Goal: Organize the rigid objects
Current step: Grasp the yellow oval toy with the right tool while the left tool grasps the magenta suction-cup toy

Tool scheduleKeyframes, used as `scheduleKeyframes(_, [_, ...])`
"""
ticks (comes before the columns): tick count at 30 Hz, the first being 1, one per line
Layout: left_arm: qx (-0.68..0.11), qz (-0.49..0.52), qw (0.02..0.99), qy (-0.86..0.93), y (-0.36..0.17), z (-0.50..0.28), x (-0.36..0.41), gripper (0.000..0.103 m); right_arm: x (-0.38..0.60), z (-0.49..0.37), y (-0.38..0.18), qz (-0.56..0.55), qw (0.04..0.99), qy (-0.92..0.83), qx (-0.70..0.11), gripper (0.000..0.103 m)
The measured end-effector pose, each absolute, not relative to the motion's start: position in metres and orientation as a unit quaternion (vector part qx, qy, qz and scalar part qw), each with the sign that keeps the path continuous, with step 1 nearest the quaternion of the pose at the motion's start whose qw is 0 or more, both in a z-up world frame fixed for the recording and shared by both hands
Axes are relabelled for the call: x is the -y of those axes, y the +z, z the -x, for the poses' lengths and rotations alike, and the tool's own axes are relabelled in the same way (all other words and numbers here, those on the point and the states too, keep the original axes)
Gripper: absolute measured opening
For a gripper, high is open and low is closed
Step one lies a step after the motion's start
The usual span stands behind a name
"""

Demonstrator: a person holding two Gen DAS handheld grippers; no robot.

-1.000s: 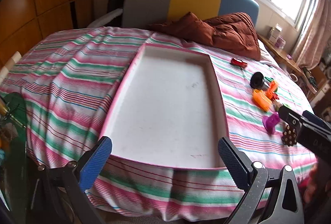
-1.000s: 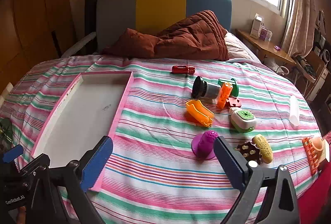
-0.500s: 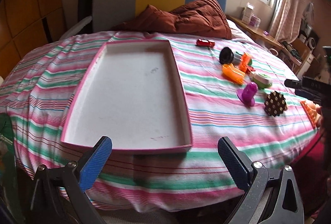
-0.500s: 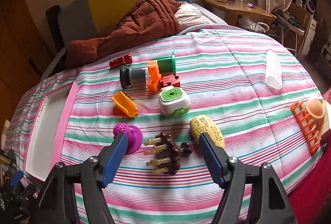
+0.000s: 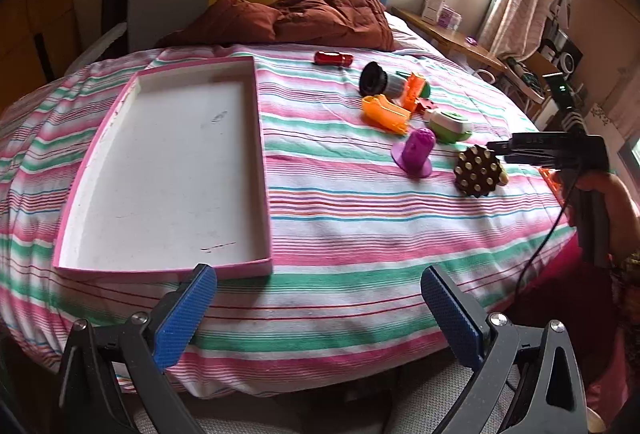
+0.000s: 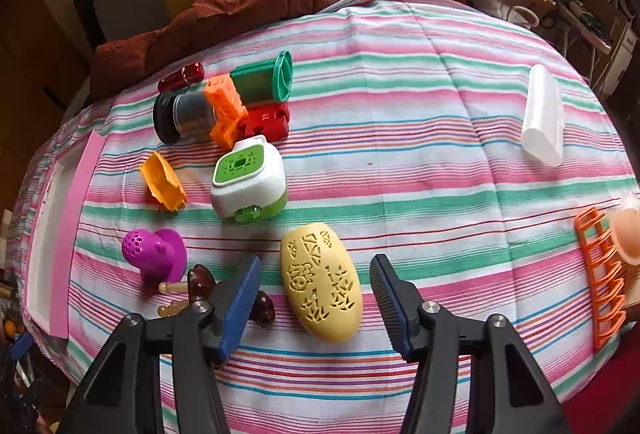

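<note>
Striped bedding (image 6: 400, 113) covers the bed, with a pink-rimmed tray (image 5: 262, 161) lying on its left part and toys scattered to the right. Right claw (image 6: 316, 298) tilts steeply down over a yellow oval piece (image 6: 320, 282), which lies on the bed between the blue pads; the jaws are closing but not touching it. Just left of it is a brown spiked toy (image 5: 478, 171), beside a purple piece (image 6: 154, 254). Left claw (image 5: 320, 314) hangs spread wide and empty over the bed's near edge, angled downward, beside the tray's near corner.
</note>
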State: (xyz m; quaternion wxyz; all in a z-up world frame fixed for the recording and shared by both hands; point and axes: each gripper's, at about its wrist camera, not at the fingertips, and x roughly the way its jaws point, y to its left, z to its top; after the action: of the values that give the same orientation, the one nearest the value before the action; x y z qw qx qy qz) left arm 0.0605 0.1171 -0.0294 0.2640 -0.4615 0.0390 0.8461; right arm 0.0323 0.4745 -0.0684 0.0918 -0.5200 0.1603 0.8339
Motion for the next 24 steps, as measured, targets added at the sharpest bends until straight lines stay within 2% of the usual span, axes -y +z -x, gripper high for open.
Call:
scheduleKeyframes(9, [-0.082, 0.453, 0.284, 0.841, -0.027, -0.066, -0.144, 0.103, -0.479, -0.029, -0.092, 0.539, 0.086, 0.817, -0.184, 0.044])
scheduleKeyframes(15, [-0.089, 0.436, 0.351, 0.824, -0.023, -0.060, -0.182, 0.103, -0.477, -0.032, -0.088, 0.539, 0.117, 0.820, -0.156, 0.043])
scheduleKeyframes(19, [-0.121, 0.408, 0.344, 0.837, -0.021, -0.049, -0.213, 0.103, -0.485, -0.035, -0.090, 0.538, 0.120, 0.816, -0.175, 0.043])
scheduleKeyframes(24, [-0.140, 0.400, 0.337, 0.841, -0.032, -0.021, -0.250, 0.103, -0.480, -0.032, -0.092, 0.545, 0.119, 0.816, -0.154, 0.043])
